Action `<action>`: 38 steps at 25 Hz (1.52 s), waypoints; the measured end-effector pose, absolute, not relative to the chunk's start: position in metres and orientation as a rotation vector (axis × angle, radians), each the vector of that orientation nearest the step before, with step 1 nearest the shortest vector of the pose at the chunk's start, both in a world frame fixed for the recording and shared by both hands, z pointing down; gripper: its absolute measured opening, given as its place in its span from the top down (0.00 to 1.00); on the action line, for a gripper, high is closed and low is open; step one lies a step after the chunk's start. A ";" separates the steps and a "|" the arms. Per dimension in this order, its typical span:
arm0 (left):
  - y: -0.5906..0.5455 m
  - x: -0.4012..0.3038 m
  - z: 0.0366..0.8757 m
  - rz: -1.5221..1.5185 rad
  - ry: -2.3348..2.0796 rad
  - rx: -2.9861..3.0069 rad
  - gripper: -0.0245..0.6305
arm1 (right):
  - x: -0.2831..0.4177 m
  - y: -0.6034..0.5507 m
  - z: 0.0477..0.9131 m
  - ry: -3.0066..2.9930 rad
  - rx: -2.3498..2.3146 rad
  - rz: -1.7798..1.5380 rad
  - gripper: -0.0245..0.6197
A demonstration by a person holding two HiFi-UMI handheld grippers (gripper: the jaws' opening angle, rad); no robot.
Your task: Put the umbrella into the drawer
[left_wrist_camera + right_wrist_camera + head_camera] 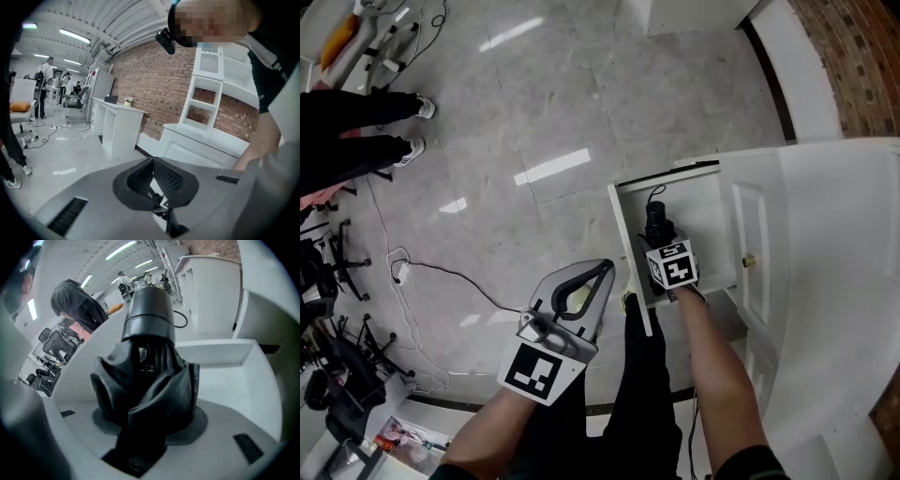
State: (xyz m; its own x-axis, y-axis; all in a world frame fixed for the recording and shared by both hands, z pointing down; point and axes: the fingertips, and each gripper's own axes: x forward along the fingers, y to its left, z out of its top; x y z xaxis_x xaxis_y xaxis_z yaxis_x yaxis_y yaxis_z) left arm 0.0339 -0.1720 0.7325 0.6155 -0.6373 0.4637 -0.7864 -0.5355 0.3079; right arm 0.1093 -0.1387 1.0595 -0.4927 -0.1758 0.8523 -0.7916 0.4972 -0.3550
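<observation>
**Umbrella in the right gripper, over the open drawer**
The right gripper (660,242) clamps the folded umbrella (657,223). Its long axis runs straight out from the jaws and down, handle end first, between the drawer (628,246) walls; I cannot tell if it touches the bottom. The left gripper (602,272), jaws together and empty, hangs to the left over the pale floor (534,112). The cabinet (834,281) stands at right.

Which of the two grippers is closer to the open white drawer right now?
Right. The right gripper, clamped on the black umbrella, reaches over the drawer's inside. The left gripper hangs outside the drawer's left wall, above the floor, holding nothing.
</observation>
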 end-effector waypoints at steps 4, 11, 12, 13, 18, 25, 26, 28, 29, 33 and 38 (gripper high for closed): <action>-0.172 0.020 0.746 0.402 -1.144 2.325 0.95 | 0.099 -0.132 1.101 -1.870 0.734 1.065 0.65; -0.166 -0.002 0.755 0.420 -1.166 2.284 0.95 | 0.099 -0.133 1.131 -1.746 0.689 1.239 0.63; -0.165 -0.005 0.757 0.422 -1.171 2.281 0.95 | 0.098 -0.133 1.132 -1.742 0.679 1.241 0.63; -0.164 -0.007 0.757 0.421 -1.176 2.280 0.95 | 0.097 -0.132 1.132 -1.734 0.671 1.244 0.62; -0.161 -0.009 0.748 0.404 -1.179 2.292 0.95 | 0.104 -0.126 1.124 -1.648 0.695 1.281 0.57; -0.156 -0.004 0.722 0.394 -1.159 2.326 0.95 | 0.123 -0.121 1.097 -1.621 0.749 1.262 0.55; -0.155 -0.005 0.719 0.394 -1.156 2.331 0.95 | 0.124 -0.120 1.094 -1.625 0.755 1.249 0.55; -0.152 -0.005 0.714 0.397 -1.151 2.336 0.95 | 0.126 -0.120 1.090 -1.631 0.758 1.227 0.54; -0.150 -0.006 0.712 0.399 -1.152 2.337 0.95 | 0.126 -0.121 1.088 -1.633 0.760 1.219 0.54; -0.143 -0.009 0.704 0.397 -1.161 2.354 0.95 | 0.126 -0.122 1.068 -1.640 0.806 1.222 0.57; -0.131 -0.018 0.676 0.384 -1.162 2.344 0.95 | 0.129 -0.121 0.980 -1.726 1.028 1.161 0.87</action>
State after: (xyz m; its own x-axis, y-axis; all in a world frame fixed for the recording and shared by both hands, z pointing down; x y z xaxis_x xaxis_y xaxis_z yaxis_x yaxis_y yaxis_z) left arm -0.0177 -0.1306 0.6757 0.5976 -0.6628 0.4513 -0.8012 -0.5160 0.3031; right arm 0.1289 -0.1207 0.9802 -0.3509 -0.1879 0.9174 -0.9206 0.2486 -0.3012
